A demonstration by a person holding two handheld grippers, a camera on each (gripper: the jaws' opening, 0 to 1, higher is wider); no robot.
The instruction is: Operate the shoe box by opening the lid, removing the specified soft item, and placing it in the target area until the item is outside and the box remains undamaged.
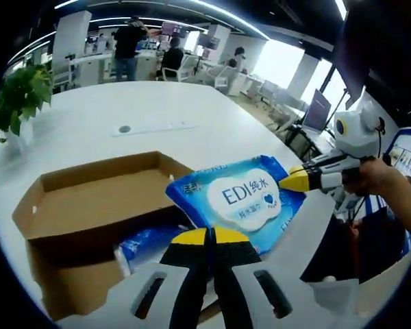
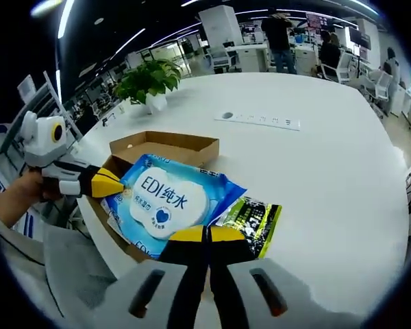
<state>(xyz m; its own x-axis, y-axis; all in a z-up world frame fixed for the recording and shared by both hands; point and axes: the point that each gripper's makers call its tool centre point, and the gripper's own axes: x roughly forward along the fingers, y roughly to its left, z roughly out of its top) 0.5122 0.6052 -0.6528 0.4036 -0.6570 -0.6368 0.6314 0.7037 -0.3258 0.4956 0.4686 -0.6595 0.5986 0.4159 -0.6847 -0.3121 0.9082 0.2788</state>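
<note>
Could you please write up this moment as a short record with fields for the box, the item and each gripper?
box: open cardboard shoe box on the white table
item: blue wipes pack, lifted above the box
left gripper: shut on the pack's edge
right gripper: shut on the opposite edge
inside box: another blue pack
beside box: green-black packet
background: potted plant, people at desks
</note>
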